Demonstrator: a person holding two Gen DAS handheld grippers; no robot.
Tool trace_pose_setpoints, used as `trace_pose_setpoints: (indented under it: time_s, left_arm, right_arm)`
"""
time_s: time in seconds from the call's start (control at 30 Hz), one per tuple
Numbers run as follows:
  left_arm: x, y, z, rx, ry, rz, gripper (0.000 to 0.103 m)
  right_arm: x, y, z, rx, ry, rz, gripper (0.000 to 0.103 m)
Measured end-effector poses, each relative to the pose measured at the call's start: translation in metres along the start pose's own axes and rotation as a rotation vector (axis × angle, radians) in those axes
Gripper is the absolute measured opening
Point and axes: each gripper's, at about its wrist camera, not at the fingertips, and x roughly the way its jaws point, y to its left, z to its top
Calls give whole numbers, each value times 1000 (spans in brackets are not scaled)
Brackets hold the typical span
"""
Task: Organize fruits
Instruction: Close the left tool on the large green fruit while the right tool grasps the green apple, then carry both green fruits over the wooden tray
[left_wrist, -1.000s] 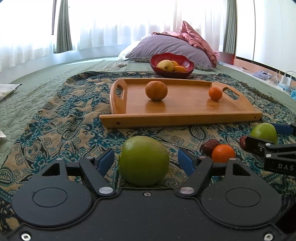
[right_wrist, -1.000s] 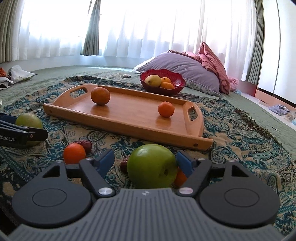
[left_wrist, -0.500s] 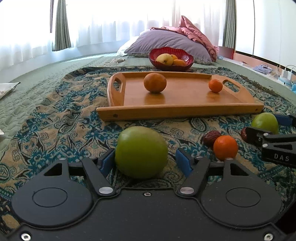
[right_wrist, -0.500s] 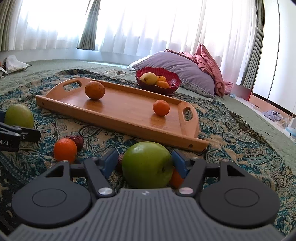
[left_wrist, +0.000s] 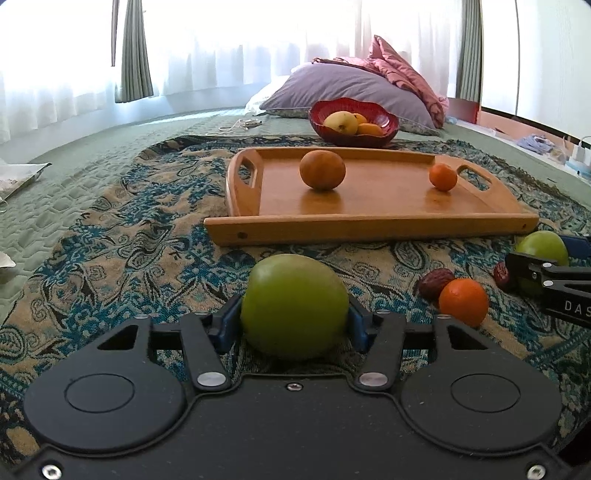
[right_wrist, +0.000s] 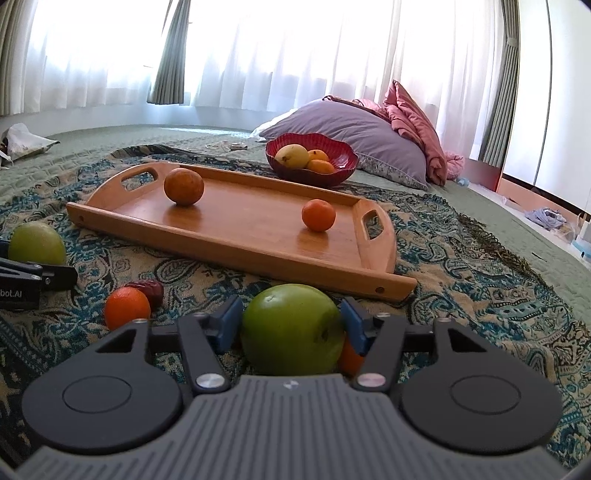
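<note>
My left gripper (left_wrist: 294, 325) is shut on a green apple (left_wrist: 294, 305) low over the patterned blanket. My right gripper (right_wrist: 291, 325) is shut on a second green apple (right_wrist: 291, 328), which also shows in the left wrist view (left_wrist: 542, 246). A wooden tray (left_wrist: 369, 225) ahead holds a large orange (left_wrist: 322, 170) and a small tangerine (left_wrist: 443, 177). Between the grippers lie a loose tangerine (left_wrist: 463, 302) and a dark red date (left_wrist: 433, 282). Another tangerine (right_wrist: 349, 358) peeks out behind the right apple.
A red bowl (left_wrist: 352, 127) with a yellow fruit and oranges stands behind the tray. A purple pillow (left_wrist: 347, 92) and pink cloth lie beyond it. A second date (left_wrist: 501, 274) lies by the right gripper. Paper litter (left_wrist: 18, 177) lies far left.
Both grippers have closed in from open until their blue pads touch the green apples. Both views have tilted so the tray sits lower in the frame.
</note>
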Motion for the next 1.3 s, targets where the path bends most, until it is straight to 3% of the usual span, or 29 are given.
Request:
trace_pose_setpoints:
  time_s: [0.37, 0.87, 1.3]
  left_arm:
    - [-4, -2, 17, -5, -41, -3, 54]
    - [16, -7, 74, -8, -79, -55, 54]
    - [73, -19, 95, -27, 1, -82, 54]
  right_arm:
    - [-7, -11, 14, 109, -38, 16, 61]
    - [19, -37, 60, 239, -64, 18, 61]
    - [84, -61, 76, 306, 56, 27, 61]
